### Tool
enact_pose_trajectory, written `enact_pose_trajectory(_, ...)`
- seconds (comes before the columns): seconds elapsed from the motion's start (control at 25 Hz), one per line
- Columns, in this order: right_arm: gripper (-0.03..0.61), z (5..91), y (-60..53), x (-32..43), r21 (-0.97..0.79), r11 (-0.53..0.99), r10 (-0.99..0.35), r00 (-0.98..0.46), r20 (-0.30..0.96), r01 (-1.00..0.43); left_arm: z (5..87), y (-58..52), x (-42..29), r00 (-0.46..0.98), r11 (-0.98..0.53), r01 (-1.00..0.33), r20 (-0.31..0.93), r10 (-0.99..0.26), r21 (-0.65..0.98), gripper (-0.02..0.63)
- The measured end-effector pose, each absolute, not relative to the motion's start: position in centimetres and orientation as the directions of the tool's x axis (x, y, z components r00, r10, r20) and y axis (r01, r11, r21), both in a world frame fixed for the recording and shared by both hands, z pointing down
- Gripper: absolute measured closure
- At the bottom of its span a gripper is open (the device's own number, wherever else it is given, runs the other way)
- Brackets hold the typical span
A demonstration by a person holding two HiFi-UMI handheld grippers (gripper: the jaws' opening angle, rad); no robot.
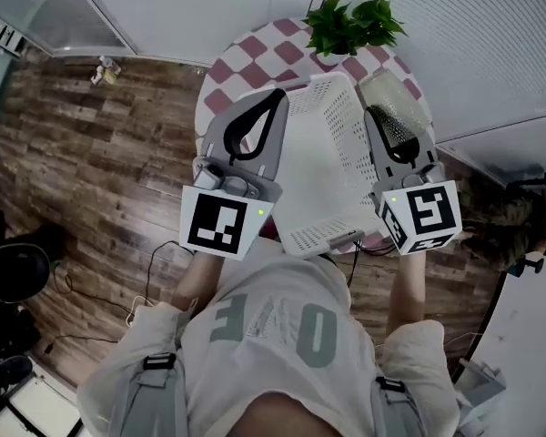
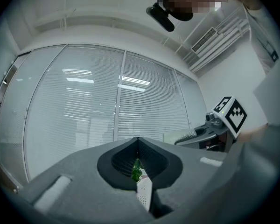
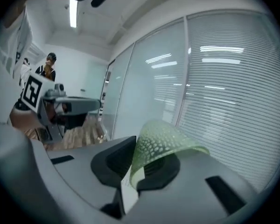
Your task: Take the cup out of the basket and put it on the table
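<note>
1. Head view: The white basket (image 1: 346,126) sits in the middle of the frame on the checked table (image 1: 246,62). A plant (image 1: 350,21) stands at the top. My left tongs (image 1: 275,96) reach the upper left corner of the basket. My right tongs (image 1: 373,115) are at the upper right. The green cup (image 1: 402,98) is in them, just to the right of the basket and outside it. I cannot tell if the cup touches the table.

2. Left gripper view: At the bottom middle, the left tongs (image 2: 138,160) are closed. A thin white strip of the basket (image 2: 144,192), full of little holes, is pinched between them. I think this side is there to hold the basket in place, so I would not tug on it.

3. Right gripper view: In the middle of the frame, the right tongs (image 3: 129,178) are squeezed nearly all the way closed on the thin side of the cup (image 3: 163,139). The cup curves up above them. It looks soft and bendy, so I would not squeeze any harder.

4. What to do well: The cup looks to be out, so I think setting it down is what is left.
   - I would lower it slowly onto a bare spot right of the basket.
   - I would stay away from the table edge, which looks close.
   - I would get the bottom flat first.
   - I would open the right tongs only once the cup stands by itself.
</note>
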State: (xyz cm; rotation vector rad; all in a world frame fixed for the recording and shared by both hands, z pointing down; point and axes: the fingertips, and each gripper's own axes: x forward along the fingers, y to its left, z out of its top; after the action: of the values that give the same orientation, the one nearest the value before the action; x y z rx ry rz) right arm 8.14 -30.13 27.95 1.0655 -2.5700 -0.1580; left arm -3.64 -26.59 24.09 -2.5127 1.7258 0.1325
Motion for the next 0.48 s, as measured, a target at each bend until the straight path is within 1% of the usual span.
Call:
enact_pose_trajectory(0.2,0.550,22.4,-28.3,10.8,0.113,0.640,-0.766,-0.643,0.020,-0.760,23.2,-27.0,-1.5,0.406,-0.404,-0.914,-0.140,-0.903,-0.043,0.608)
enact_pose_trajectory(0.32,0.549,20.0,-25.5,12.3,0.055,0.622,-0.770,-0.623,-0.139,-0.781,22.9,-26.8,-0.5,0.426,-0.422,-0.905,-0.144,-0.893,-0.061,0.609)
enact_pose_trajectory(0.4,0.549,19.2,-23.8,13.3,0.047,0.589,-0.786,-0.585,-0.200,-0.807,22.3,-26.8,-0.2,0.430,-0.425,-0.903,-0.155,-0.890,-0.064,0.607)
enact_pose_trajectory(0.48,0.549,19.2,-22.7,14.1,0.075,0.536,-0.816,-0.539,-0.209,-0.841,21.6,-26.7,-0.2,0.428,-0.423,-0.904,-0.177,-0.886,-0.067,0.608)
